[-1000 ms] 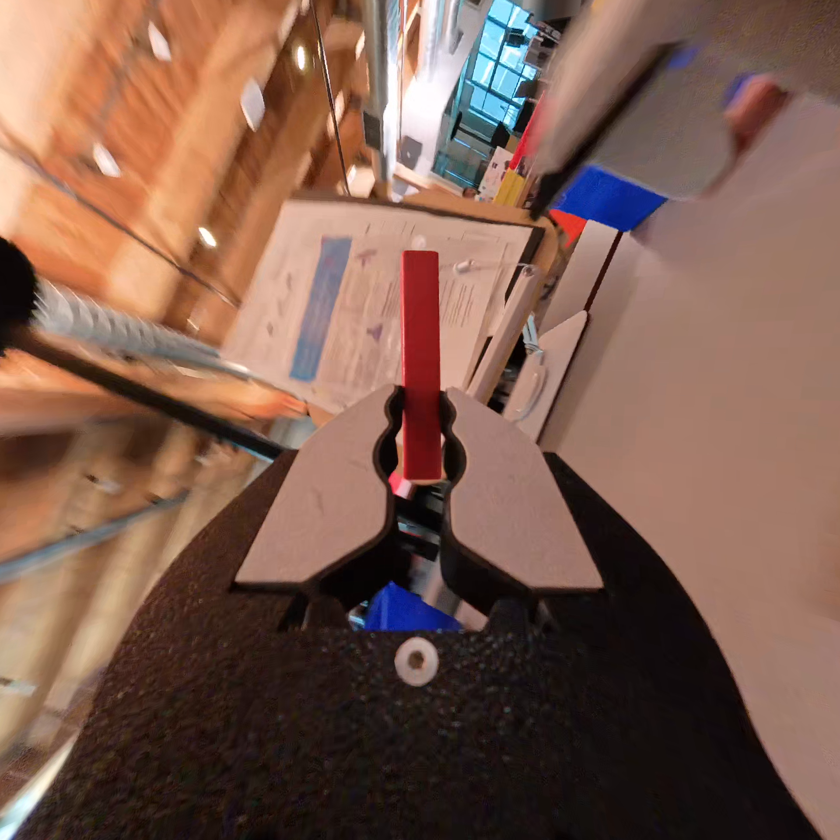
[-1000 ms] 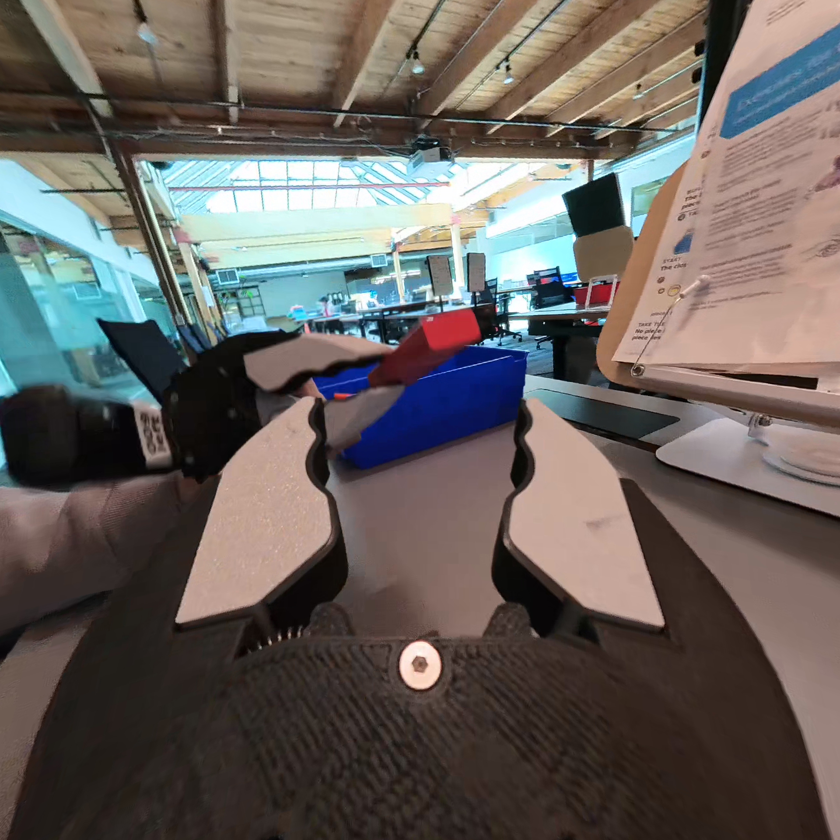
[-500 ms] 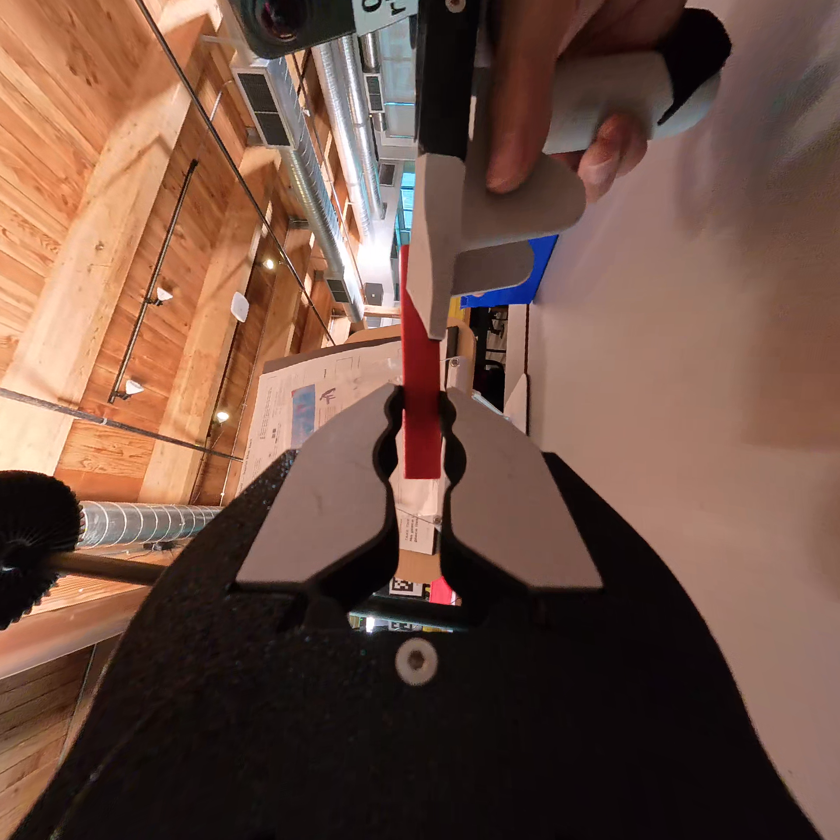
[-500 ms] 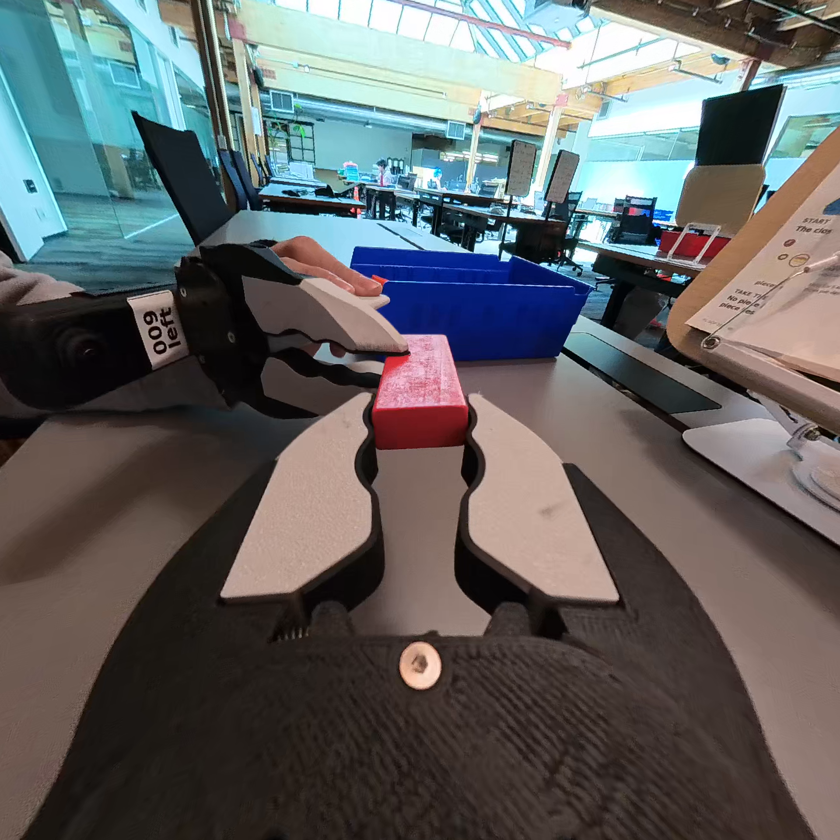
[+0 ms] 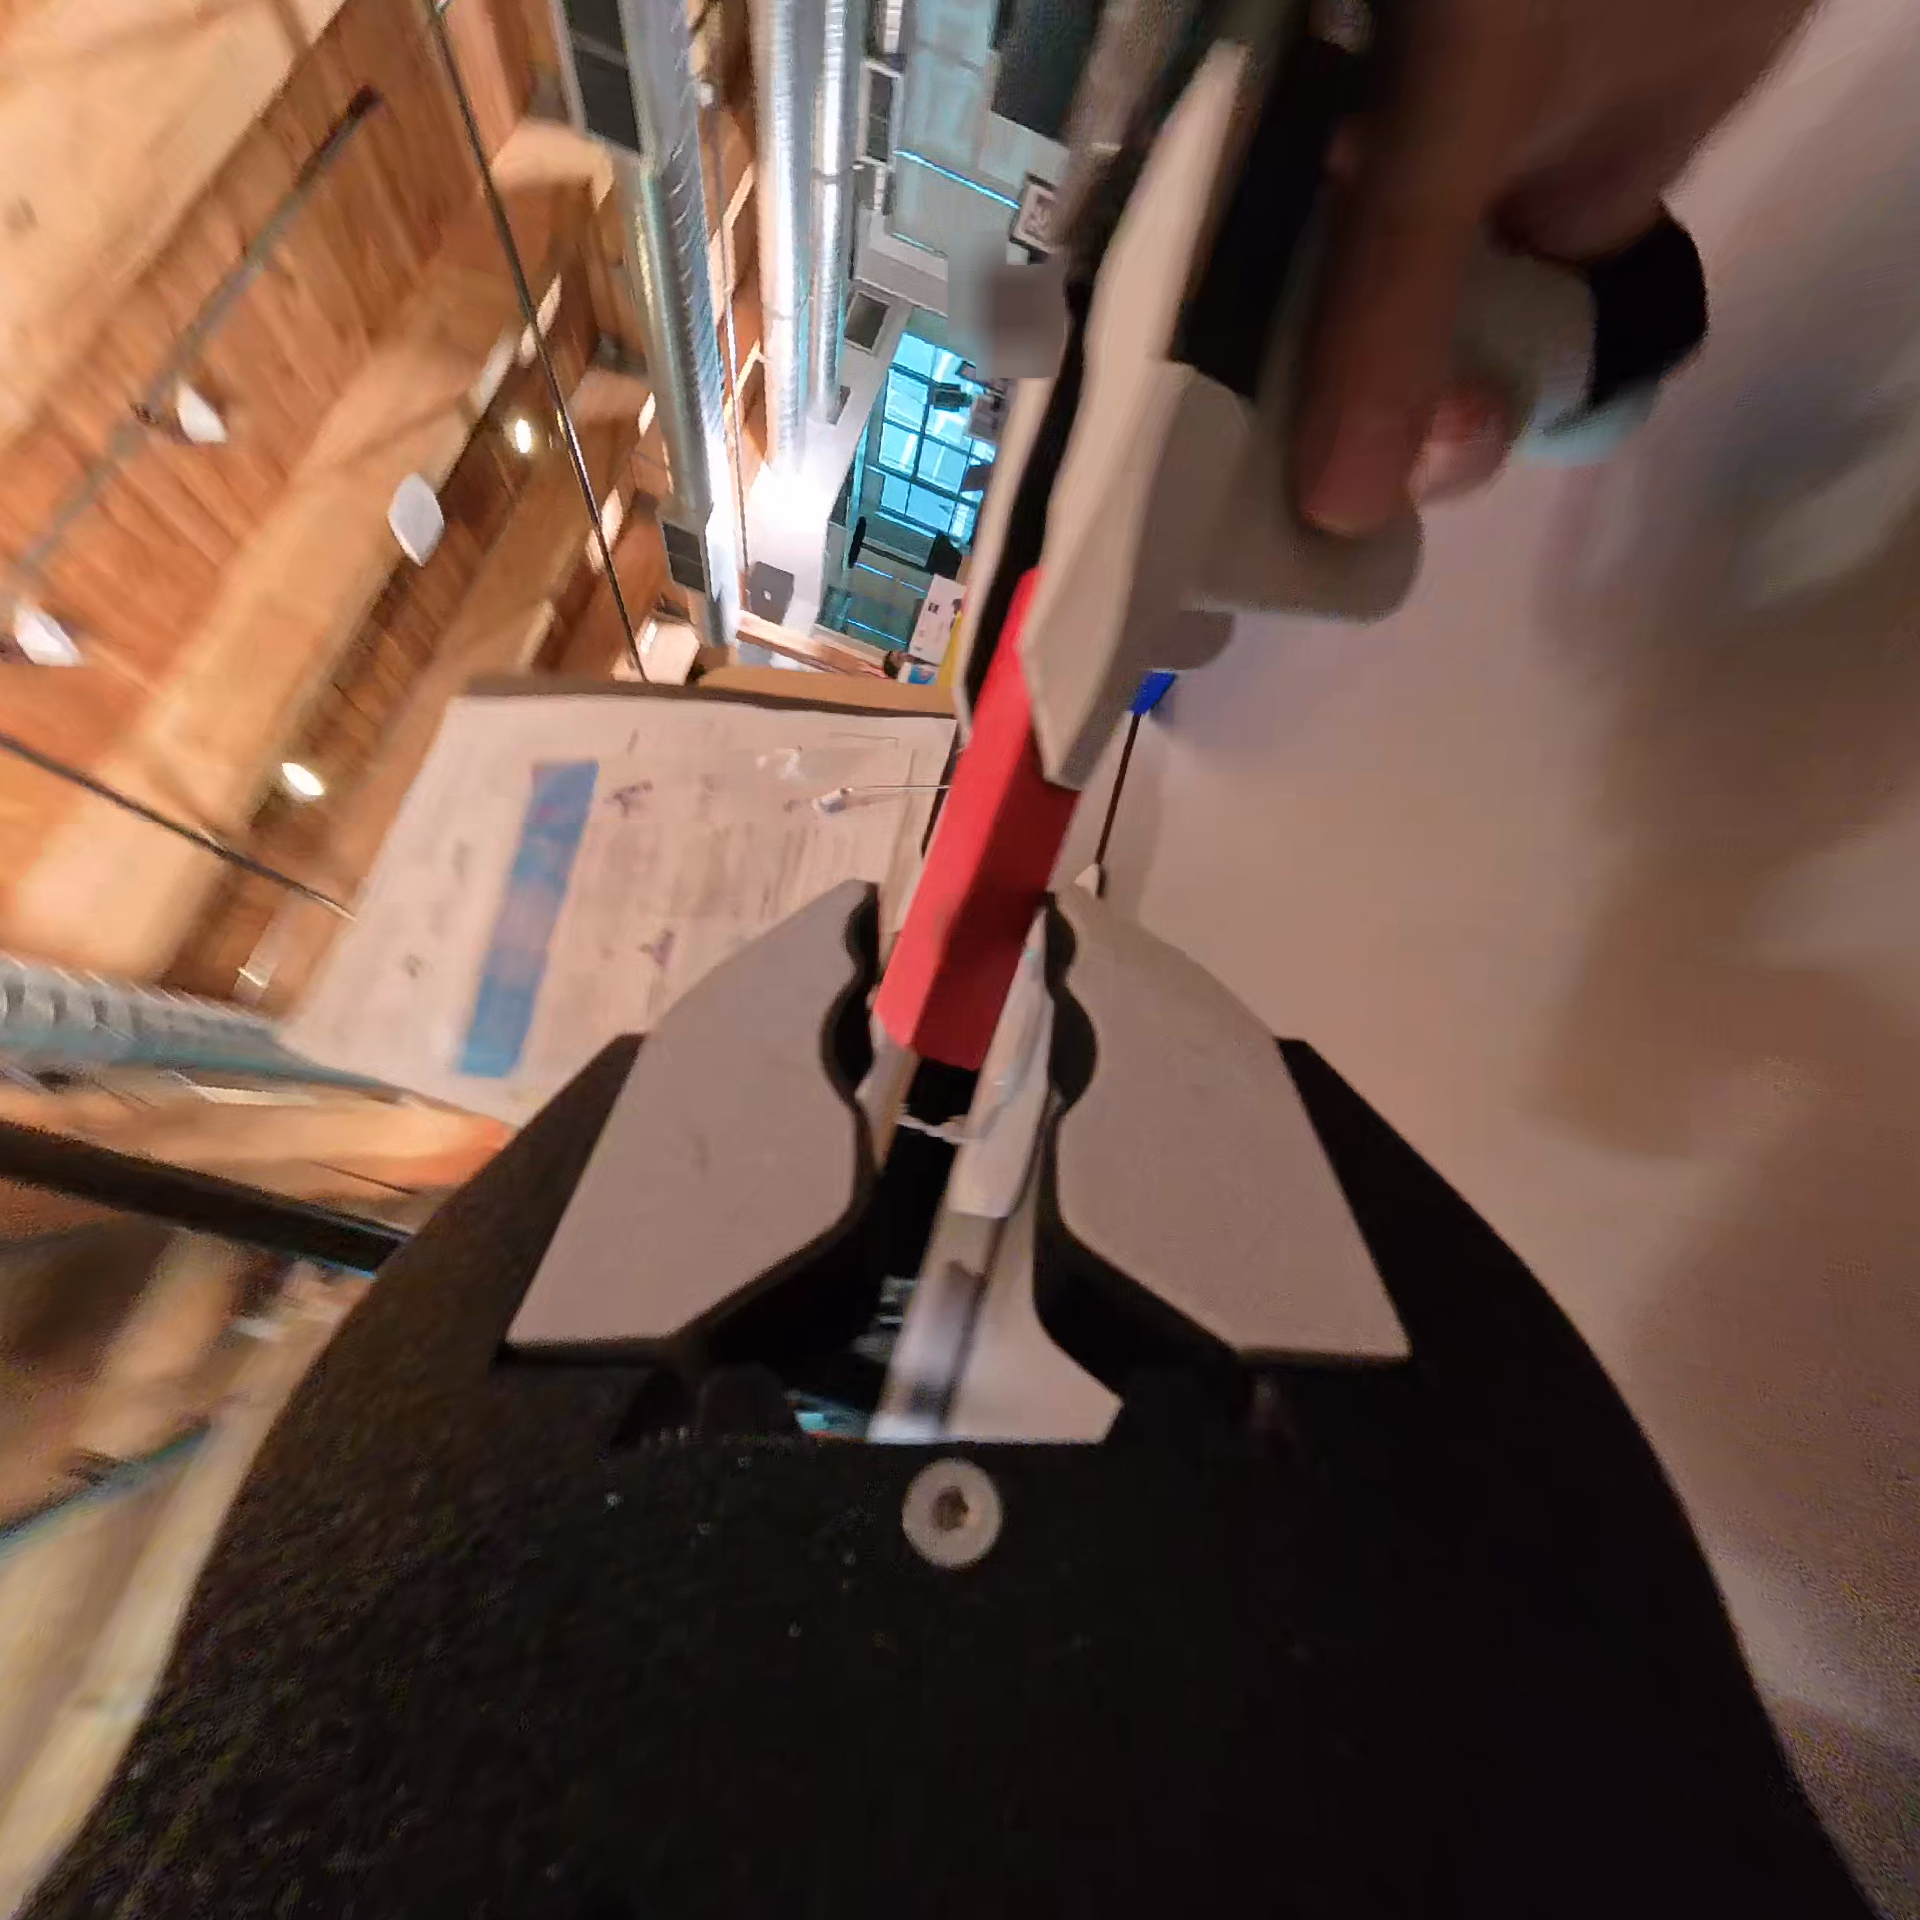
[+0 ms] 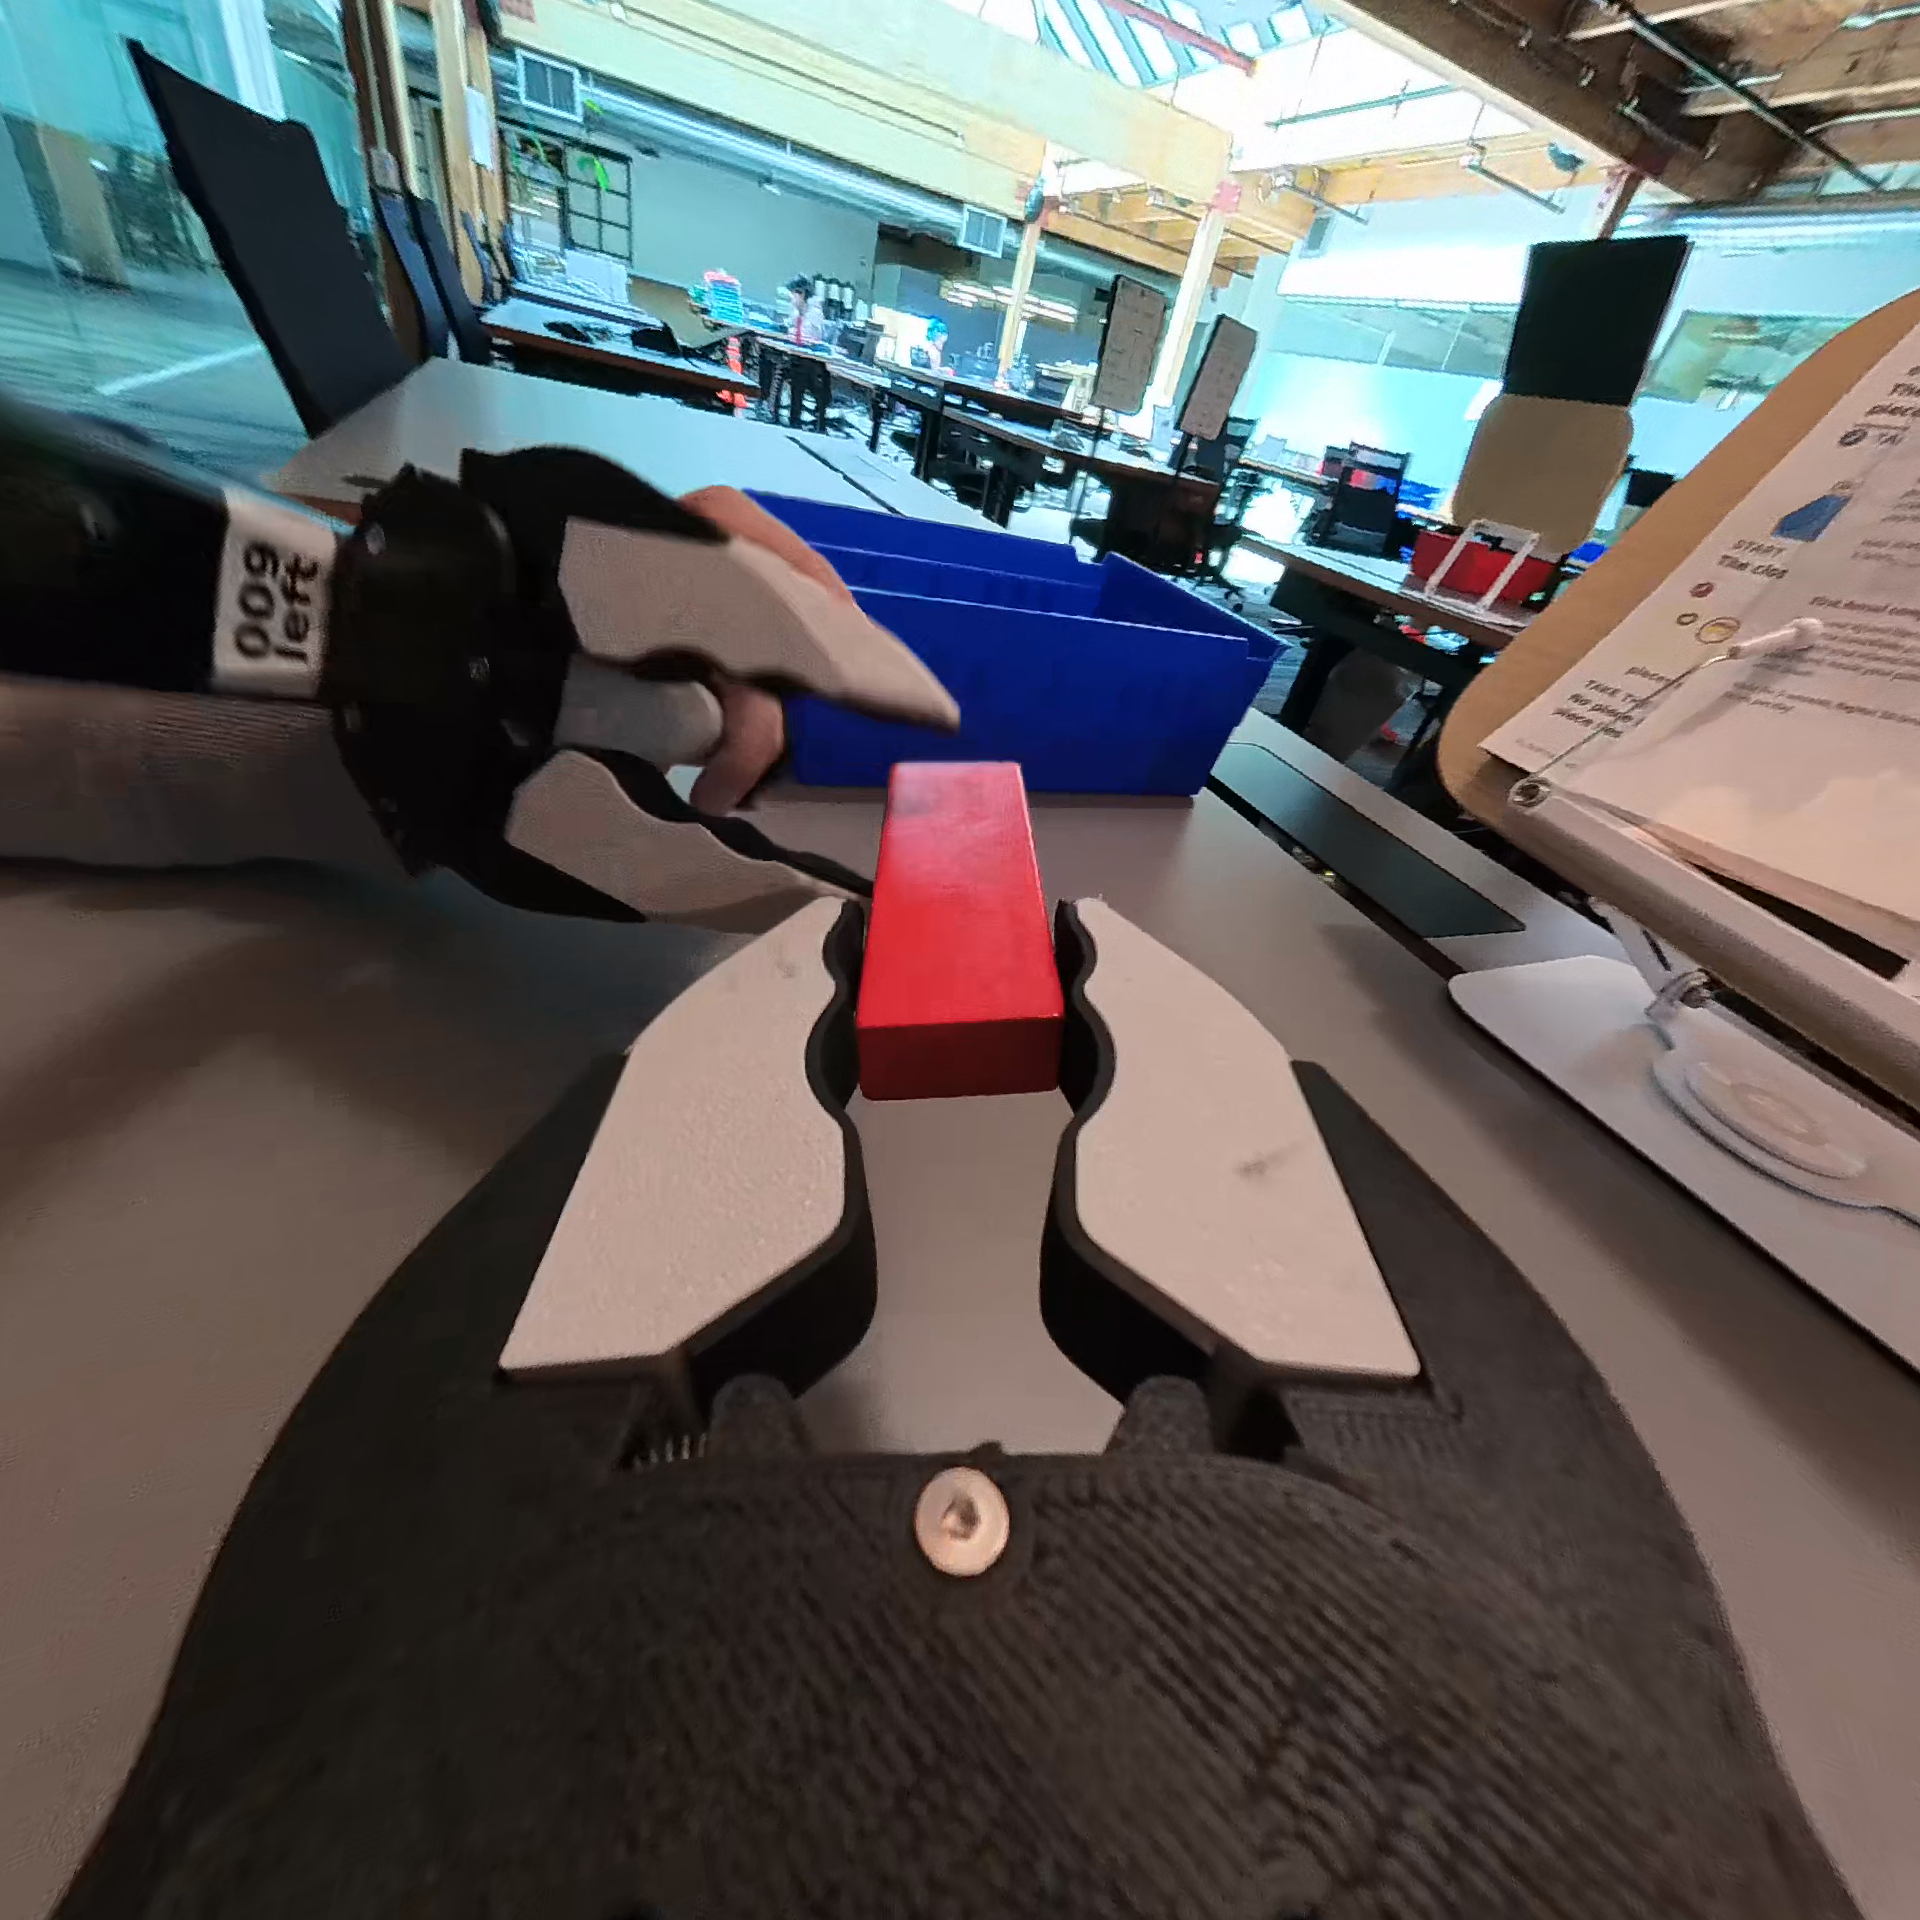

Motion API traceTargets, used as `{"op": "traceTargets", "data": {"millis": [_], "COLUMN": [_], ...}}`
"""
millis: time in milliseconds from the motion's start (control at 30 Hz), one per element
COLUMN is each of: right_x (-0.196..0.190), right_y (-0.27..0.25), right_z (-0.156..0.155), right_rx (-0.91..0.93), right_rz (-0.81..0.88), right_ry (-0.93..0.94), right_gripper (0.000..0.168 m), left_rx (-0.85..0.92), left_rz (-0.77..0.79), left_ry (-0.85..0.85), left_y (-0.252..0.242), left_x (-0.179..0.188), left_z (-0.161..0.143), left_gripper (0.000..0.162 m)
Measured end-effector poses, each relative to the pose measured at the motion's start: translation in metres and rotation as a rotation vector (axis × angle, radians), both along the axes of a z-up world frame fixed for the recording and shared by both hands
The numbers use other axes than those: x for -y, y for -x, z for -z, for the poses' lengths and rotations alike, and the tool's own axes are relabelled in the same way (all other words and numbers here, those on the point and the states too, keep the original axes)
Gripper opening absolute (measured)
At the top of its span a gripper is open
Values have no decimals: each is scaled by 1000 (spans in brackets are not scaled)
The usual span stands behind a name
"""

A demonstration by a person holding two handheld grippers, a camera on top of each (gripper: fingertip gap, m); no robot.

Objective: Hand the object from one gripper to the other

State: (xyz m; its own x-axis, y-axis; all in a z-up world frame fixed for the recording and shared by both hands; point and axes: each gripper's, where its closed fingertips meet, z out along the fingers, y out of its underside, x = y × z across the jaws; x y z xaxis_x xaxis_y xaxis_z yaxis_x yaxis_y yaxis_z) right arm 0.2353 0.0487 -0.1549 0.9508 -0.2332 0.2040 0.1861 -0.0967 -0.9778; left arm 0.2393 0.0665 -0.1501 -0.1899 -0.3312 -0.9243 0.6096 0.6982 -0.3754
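Observation:
A red rectangular block point(image 6: 956, 935) is held level above the grey table point(image 6: 260, 1091). My right gripper point(image 6: 961, 914) is shut on its near end. My left gripper point(image 6: 904, 800) shows at the left of the right wrist view with its jaws spread, just clear of the block's far end. In the left wrist view the red block point(image 5: 987, 862) lies tilted between the fingers of my left gripper point(image 5: 956, 914), with a gap on the left side. My right gripper point(image 5: 1081, 665), held by a hand, grips the block's far end there.
A blue bin point(image 6: 1039, 675) stands on the table behind the block. A document stand with printed sheets point(image 6: 1766, 727) is at the right on a white base point(image 6: 1558, 1039). It also shows in the left wrist view point(image 5: 644, 862). A dark slot point(image 6: 1351, 862) runs across the table.
My left gripper has opened and let go of the red block, and it has drawn back a little. My right gripper stays shut on the block and now carries it alone.

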Motion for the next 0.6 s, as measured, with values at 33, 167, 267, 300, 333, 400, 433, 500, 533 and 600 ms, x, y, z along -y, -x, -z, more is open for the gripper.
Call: {"op": "traceTargets", "data": {"millis": [33, 167, 267, 300, 333, 400, 433, 500, 533, 600], "right_x": [3, 16, 15, 13, 11, 9, 9, 11, 13, 21], "right_y": [-5, -14, 0, 6, 12, 25, 30, 44, 49, 57], "right_z": [-1, -9, -21, -24, -27, -34, -39, -49, -56, -73], "right_rx": [21, 141, 178, 185, 182, 152, 135, 108, 99, 37], "right_rz": [31, 90, 16, -15, -46, -134, -167, -255, -283, -354], "right_ry": [1, -23, -92, -111, -128, -187, -222, -286, -329, -440], "right_gripper": [36, 35, 34, 34, 34, 33, 33, 33, 29, 0], "left_rx": [-72, -576, -1022, -1181, -1322, -1562, -1662, -1810, -1880, -2013], "left_rz": [24, 236, 417, 476, 542, 617, 661, 684, 715, 818], "left_ry": [92, 525, 834, 896, 947, 1039, 1049, 1054, 1045, 1028], "left_y": [-1, -1, -2, -1, 2, 3, 7, 13, 19, 34], "left_x": [-2, -8, -9, -8, -6, -4, -2, 6, 11, 20], "left_z": [-2, -6, -7, -4, -2, 6, 10, 19, 20, 15], "left_gripper": [40, 59, 55, 59, 58, 58, 55, 56, 57, 62]}}
